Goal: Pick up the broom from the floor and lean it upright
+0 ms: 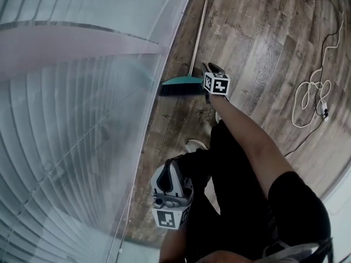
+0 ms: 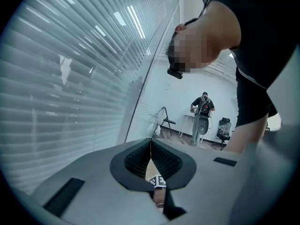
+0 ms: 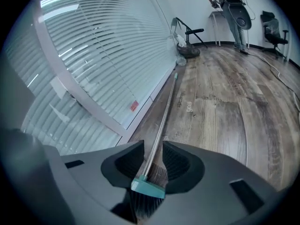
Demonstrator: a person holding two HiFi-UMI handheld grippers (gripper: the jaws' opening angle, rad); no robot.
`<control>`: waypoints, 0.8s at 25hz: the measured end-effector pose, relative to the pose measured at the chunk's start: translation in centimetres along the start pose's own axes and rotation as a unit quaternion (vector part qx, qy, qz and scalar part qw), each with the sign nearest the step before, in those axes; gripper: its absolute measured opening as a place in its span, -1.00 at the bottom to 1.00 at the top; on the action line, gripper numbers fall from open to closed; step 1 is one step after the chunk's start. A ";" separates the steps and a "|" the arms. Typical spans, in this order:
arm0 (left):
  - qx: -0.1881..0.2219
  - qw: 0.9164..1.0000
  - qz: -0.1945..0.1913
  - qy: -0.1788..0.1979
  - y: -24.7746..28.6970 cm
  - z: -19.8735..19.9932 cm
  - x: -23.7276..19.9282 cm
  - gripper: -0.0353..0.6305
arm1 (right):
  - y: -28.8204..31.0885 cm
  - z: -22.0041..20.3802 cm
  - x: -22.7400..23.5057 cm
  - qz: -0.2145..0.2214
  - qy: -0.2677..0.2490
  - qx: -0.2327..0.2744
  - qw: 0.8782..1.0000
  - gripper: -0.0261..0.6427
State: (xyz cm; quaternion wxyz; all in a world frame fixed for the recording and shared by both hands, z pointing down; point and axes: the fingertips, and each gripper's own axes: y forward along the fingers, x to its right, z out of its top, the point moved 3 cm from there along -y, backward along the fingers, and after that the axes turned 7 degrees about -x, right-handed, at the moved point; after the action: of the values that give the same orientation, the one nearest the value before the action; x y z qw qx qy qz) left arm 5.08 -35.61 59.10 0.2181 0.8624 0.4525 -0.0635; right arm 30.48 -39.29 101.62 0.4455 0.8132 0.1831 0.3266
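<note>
The jaws of the right gripper (image 3: 153, 146) stand partly apart. In the right gripper view the thin handle (image 3: 165, 116) of the broom passes between them, just above the head. It runs close along one jaw and a clear gap stays on the other side, so the pads do not clamp it. In the head view the right gripper (image 1: 213, 69) is low over the floor, at the head end of the broom, on a stretched arm.

The jaws of the left gripper (image 2: 150, 144) are fully together, with nothing between them. In the head view the left gripper (image 1: 175, 171) is held close to the person's legs, well apart from the broom.

The broom (image 1: 184, 81) has a teal plastic head (image 3: 149, 187), dark bristles (image 3: 143, 207) and a long silver metal handle. It lies flat on the brown wood-pattern plank floor (image 1: 258, 53), parallel to the glass wall with white horizontal blinds (image 1: 82, 119) and just beside its base. The head is near the person's feet and the handle points away along the wall. A white cable (image 1: 310, 100) lies in loose loops on the floor, well apart from the broom.
</note>
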 end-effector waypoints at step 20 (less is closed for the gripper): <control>-0.006 0.999 -0.040 0.010 1.0 -5.0 -2.1 -0.84 | 13.0 -2.9 0.1 -0.054 0.016 -0.040 0.998 -0.47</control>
State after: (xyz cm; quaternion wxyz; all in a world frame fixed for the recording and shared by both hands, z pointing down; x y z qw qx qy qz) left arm 4.26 -35.54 64.53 0.2159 0.8429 0.4891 -0.0606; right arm 28.62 -44.46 113.71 0.4917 0.7785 0.2202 0.3220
